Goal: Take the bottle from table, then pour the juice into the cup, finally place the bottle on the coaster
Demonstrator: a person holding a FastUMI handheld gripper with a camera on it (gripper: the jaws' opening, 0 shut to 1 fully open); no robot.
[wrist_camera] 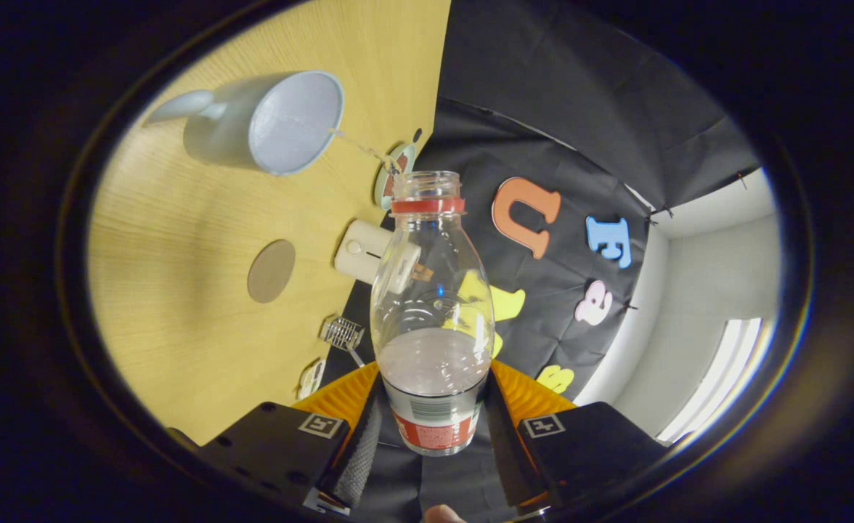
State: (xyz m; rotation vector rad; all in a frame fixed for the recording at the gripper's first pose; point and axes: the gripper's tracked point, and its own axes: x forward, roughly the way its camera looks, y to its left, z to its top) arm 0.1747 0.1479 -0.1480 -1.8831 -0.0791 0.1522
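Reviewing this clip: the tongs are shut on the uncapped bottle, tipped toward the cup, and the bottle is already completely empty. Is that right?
Not quite. In the gripper view the tongs are shut on the uncapped bottle, tipped toward the cup, but the bottle is not empty: liquid still sits in its lower part, and a thin stream runs from its mouth to the cup.

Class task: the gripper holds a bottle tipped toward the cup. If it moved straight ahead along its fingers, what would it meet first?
The gripper, shut on the bottle, points past the table edge toward the booth's cloth wall. The bottle's open mouth leads, so probably the wall; depth is unclear. The cup lies off to the side.
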